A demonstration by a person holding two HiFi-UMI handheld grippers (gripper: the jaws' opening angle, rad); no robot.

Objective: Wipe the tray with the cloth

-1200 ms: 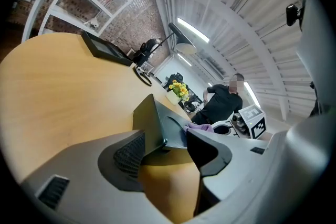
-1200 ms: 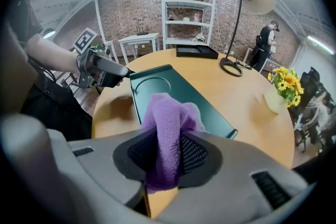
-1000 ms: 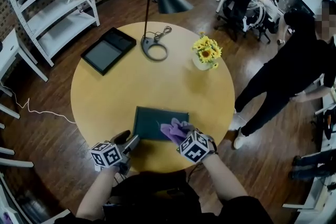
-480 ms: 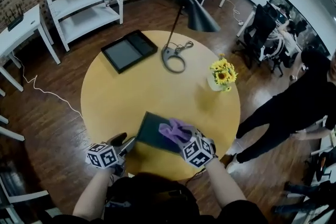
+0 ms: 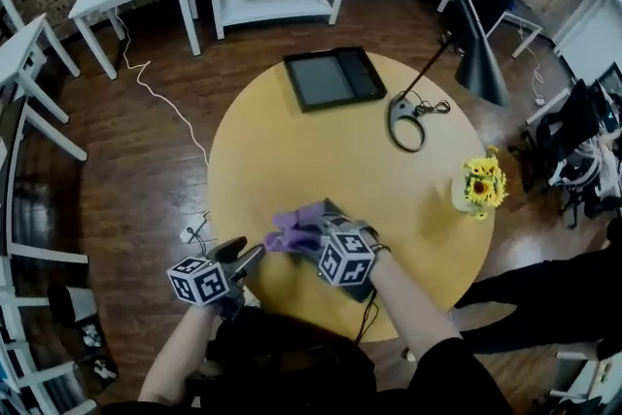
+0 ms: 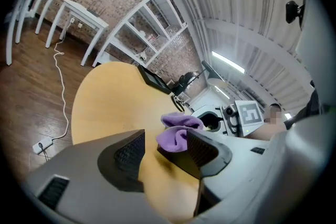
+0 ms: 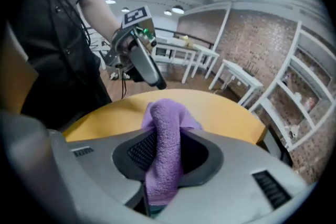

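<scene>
Head view: my right gripper [image 5: 316, 233] is clamped on the purple cloth [image 5: 292, 230]. The tray [image 5: 333, 207] is mostly hidden under it, only a dark corner shows. My left gripper [image 5: 251, 258] sits just left of it, jaws wide, empty. Round yellow table [image 5: 292, 151], 2nd tray [image 5: 330, 78] at the far edge.

Left gripper view: cloth straight ahead, nothing btwn the pads.

Right gripper view: cloth pinched upright, bare table beyond. Imo right hand does the wiping.

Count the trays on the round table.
2. One black tray at the far edge of the table; a second tray near the person, mostly hidden beneath the purple cloth.
</scene>
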